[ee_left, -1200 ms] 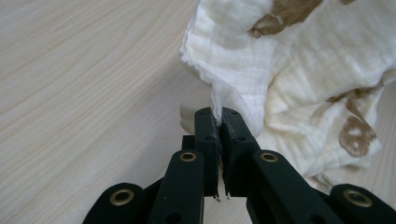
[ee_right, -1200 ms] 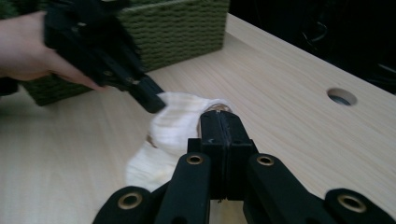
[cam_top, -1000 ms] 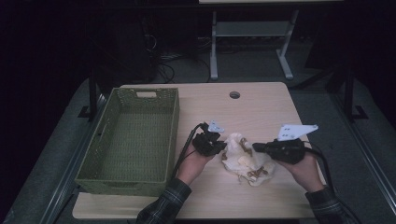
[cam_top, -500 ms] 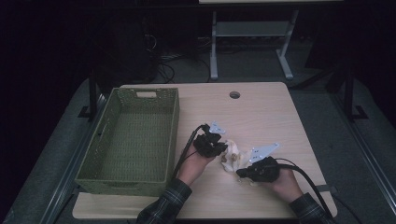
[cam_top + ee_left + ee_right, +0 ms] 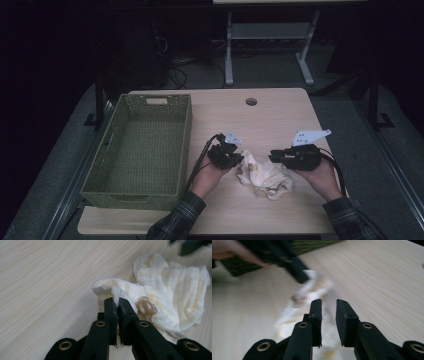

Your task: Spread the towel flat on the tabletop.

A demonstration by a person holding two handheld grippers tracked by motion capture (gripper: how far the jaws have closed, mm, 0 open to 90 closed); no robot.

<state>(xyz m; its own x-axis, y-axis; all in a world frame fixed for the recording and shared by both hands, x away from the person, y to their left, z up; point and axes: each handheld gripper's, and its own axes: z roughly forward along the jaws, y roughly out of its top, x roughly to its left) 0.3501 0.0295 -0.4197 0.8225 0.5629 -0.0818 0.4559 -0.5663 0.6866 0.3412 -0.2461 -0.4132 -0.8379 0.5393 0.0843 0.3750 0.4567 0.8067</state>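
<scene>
- Cream muslin cloth (image 5: 264, 175) lies crumpled on the pale wooden desk (image 5: 280, 115) in the high view, between the two hands and near the front edge; it bears brownish stains.
- Same view: the left gripper (image 5: 239, 161) touches the cloth's left edge, and the right gripper (image 5: 272, 156) hovers at its upper right side. A green woven basket (image 5: 115, 150) stands at the left of the desk, just beside the left hand (image 5: 207, 175).
- Left gripper view: the jaws of the left gripper (image 5: 117, 303) are pressed together, pinching a fold of the cloth (image 5: 172, 287), which spreads to the right on the desk.
- Right gripper view: the right gripper (image 5: 329, 302) has jaws slightly spread, having just been opening, with nothing clamped between them. The blurred cloth (image 5: 312, 290) lies beyond and under them, with the other gripper and the basket (image 5: 312, 245) farther off.
</scene>
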